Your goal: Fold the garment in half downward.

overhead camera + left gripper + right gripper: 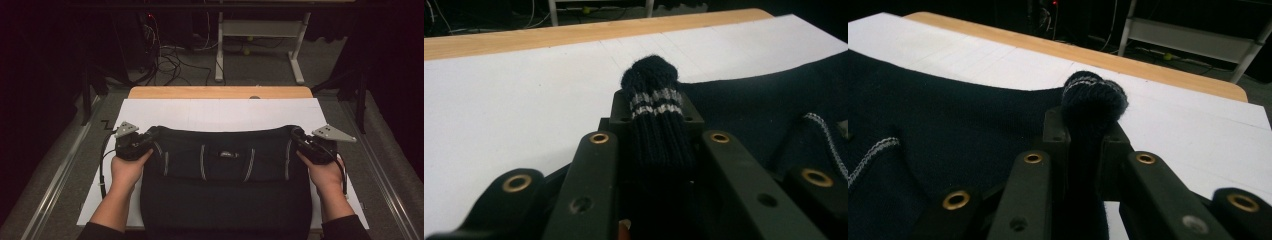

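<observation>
Nearest the lens in my left gripper view, the two black jaws of my left gripper (656,117) stand pressed on a bunched fold of the dark navy knitted sweater with thin grey stripes (225,170); a striped knob of knit pokes out just past the tips. My right gripper (1087,127) does the same on the other side, its jaws pinching a rounded wad of the same dark knit with a grey line across its top.

Largest of all is the white sheet covering the table (210,112), with a strip of light wooden tabletop (220,92) showing along its far edge. On it lies the sweater, spread wide across the middle and hanging over the near edge towards me. Its folded upper band stretches between my two grippers, grey stripes running down it and a small label at the centre.

From above, my left hand (127,167) grips at the garment's left corner and my right hand (325,170) at its right corner, well apart, each gripper with a grey three-cornered plate on top.
</observation>
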